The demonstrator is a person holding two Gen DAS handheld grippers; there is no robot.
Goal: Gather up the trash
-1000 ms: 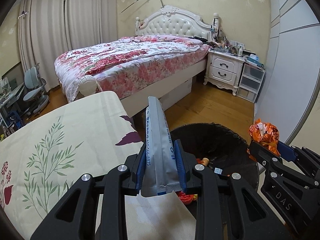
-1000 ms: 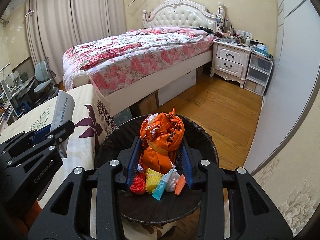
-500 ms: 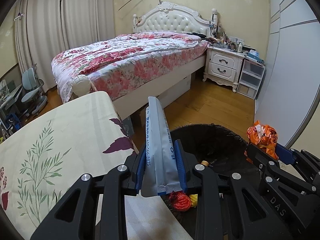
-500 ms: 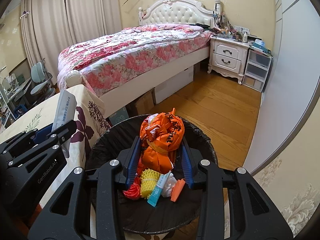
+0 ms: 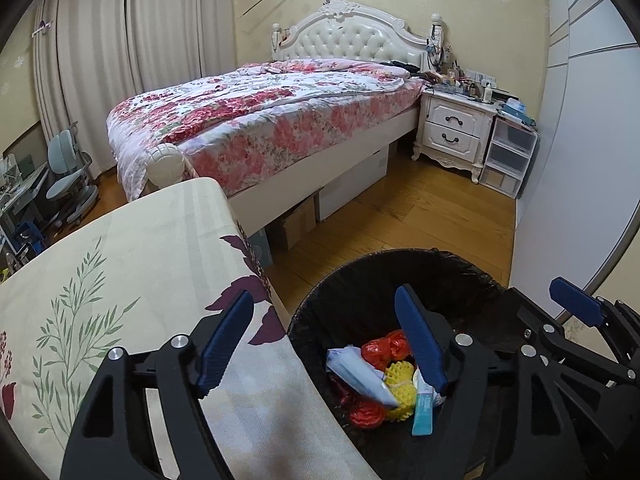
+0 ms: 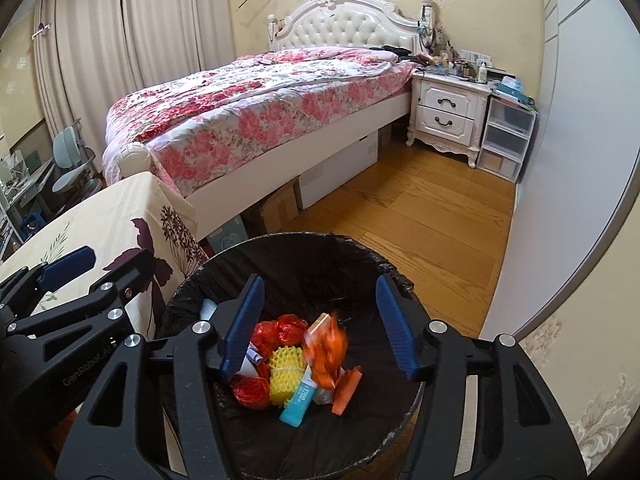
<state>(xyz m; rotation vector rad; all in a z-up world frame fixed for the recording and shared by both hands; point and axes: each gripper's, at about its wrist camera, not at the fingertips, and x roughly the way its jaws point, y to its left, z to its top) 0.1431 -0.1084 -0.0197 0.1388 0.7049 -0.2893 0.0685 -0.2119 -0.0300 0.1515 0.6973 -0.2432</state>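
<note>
A black-lined trash bin [image 5: 460, 272] [image 6: 304, 256] stands on the floor beside the table. My left gripper [image 5: 324, 344] is open and empty over the table edge and bin rim. The grey-white packet [image 5: 356, 376] lies in the bin on other trash. My right gripper [image 6: 320, 328] is open and empty above the bin; it also shows in the left wrist view [image 5: 576, 312]. The orange wrapper [image 6: 326, 350] is blurred, dropping between its fingers onto the red, yellow and blue trash [image 6: 286, 376].
A table with a floral cream cloth [image 5: 120, 264] is at the left. A bed with a flowered cover [image 5: 260, 120], cardboard boxes under it [image 5: 300, 220], a white nightstand [image 5: 452, 132] and plastic drawers [image 5: 508, 156] stand beyond. A wardrobe wall [image 5: 580, 160] is right.
Both grippers have opened. The grey-white packet has fallen from my left gripper into the bin. The orange wrapper has left my right gripper and is falling into the bin.
</note>
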